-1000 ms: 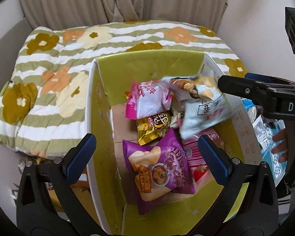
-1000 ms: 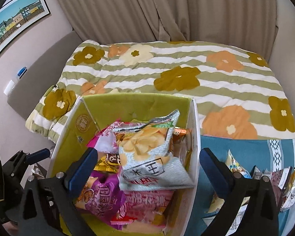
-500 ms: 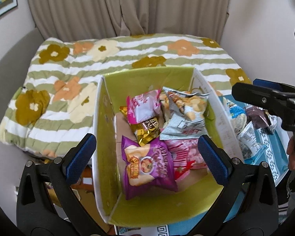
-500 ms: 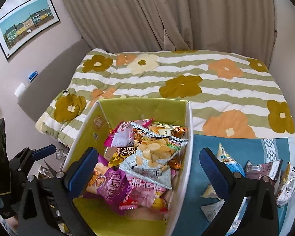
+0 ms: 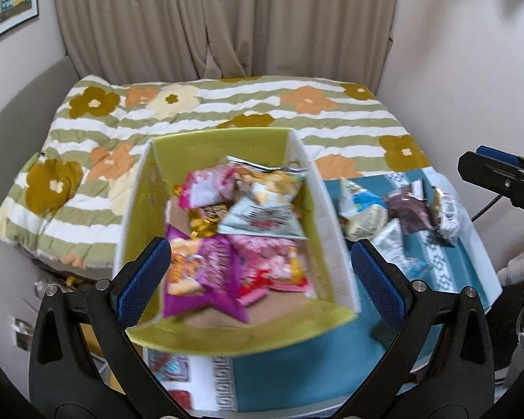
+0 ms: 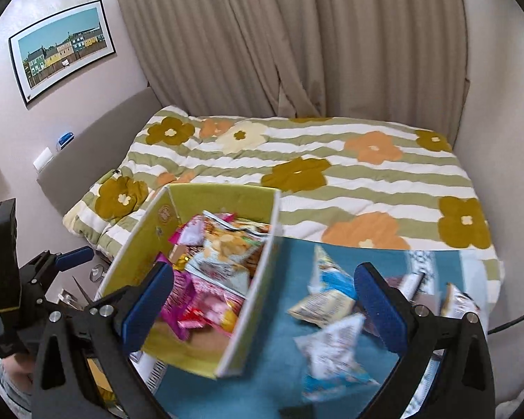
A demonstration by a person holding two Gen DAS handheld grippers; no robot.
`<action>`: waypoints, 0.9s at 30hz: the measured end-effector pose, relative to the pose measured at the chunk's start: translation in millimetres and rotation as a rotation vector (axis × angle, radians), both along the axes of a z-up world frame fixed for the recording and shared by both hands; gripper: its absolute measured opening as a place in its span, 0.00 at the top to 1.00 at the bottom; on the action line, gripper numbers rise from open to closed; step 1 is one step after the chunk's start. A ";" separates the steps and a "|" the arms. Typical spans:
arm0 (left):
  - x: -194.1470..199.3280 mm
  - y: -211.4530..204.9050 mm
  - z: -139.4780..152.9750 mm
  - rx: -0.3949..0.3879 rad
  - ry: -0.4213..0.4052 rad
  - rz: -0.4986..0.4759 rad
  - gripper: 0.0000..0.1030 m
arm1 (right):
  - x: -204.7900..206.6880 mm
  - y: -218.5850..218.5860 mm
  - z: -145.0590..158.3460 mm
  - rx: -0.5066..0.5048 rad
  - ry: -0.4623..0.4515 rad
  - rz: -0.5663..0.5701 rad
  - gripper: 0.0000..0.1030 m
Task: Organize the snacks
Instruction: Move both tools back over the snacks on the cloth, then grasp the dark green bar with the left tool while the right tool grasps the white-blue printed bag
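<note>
Since a second ago we have drawn both claws up and back from the box (image 5: pixel 227 335): the silver chip bag (image 5: pixel 262 209) that the right claw held over the box now lies inside it, on top of the other packets.

Our left claw (image 5: pixel 260 272) stands wide open, holding and touching nothing, hovering above the near end of the box and looking down into it. Our right claw (image 6: pixel 263 305) is likewise spread wide and empty, poised over the box's right wall and the blue cloth (image 6: pixel 286 359) of the worktop. In the left view it shows at the far right edge, side-on.

The box sits on the worktop's left part, just in front of the bed (image 5: pixel 227 111). Inside it lie the purple packet (image 5: pixel 206 272) nearest us, the pink packet (image 5: pixel 272 265) beside it, a gold one (image 5: pixel 202 223) and a white-and-pink bag (image 5: pixel 206 188) farther back. The loose snacks (image 6: pixel 328 303) remaining lie scattered on the cloth to the right of the box, blurred in both views.
</note>
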State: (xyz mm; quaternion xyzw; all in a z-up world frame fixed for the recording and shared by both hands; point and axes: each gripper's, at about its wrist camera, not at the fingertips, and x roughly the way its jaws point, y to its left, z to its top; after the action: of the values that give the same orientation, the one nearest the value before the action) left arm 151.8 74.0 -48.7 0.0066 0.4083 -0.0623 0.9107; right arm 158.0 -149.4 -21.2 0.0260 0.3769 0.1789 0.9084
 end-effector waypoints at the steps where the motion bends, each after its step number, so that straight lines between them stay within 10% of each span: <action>1: -3.3 -5.5 -0.1 -0.001 0.000 -0.003 0.01 | -4.7 -8.2 0.3 -0.002 -0.002 -0.004 0.00; 12: -62.9 -90.9 -21.9 -0.001 0.044 -0.011 0.01 | -57.1 -80.1 -4.2 -0.046 -0.025 -0.011 0.00; 27: -96.7 -172.3 -135.0 -0.179 0.301 0.093 0.01 | -63.7 -122.9 -60.4 -0.074 0.061 0.075 0.00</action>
State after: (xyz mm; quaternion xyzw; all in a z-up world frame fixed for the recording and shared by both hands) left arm 55.1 -98.3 -183.6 -0.1030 0.5326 -0.0563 0.8382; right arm 94.3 -272.3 -81.5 -0.0163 0.4115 0.1978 0.8896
